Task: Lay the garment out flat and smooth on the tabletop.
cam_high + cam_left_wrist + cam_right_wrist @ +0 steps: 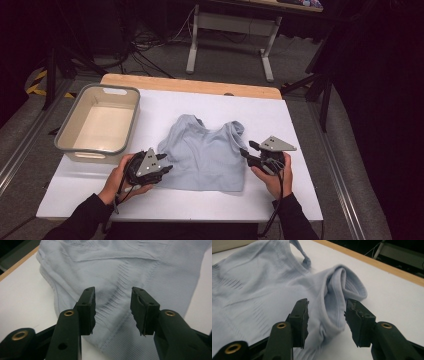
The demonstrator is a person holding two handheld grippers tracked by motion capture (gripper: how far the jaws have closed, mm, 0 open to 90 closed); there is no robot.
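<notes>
Table (300,200) carries everything, white surface. Light-blue top (205,152) lies flat mid-table, neck away from you, hem toward you; that's your landmark. Beige bin (97,125) sits left of the top, well apart, empty, likely the drop spot. Your left gripper (162,167) sits at the top's left edge near the hem, fingers (86,311) apart, cloth beneath but not pinched. Your right gripper (247,152) is at the top's right edge by the curled sleeve, fingers (359,323) apart too, nothing clamped. Placement suggests a two-sided grab to fold or lift.
</notes>
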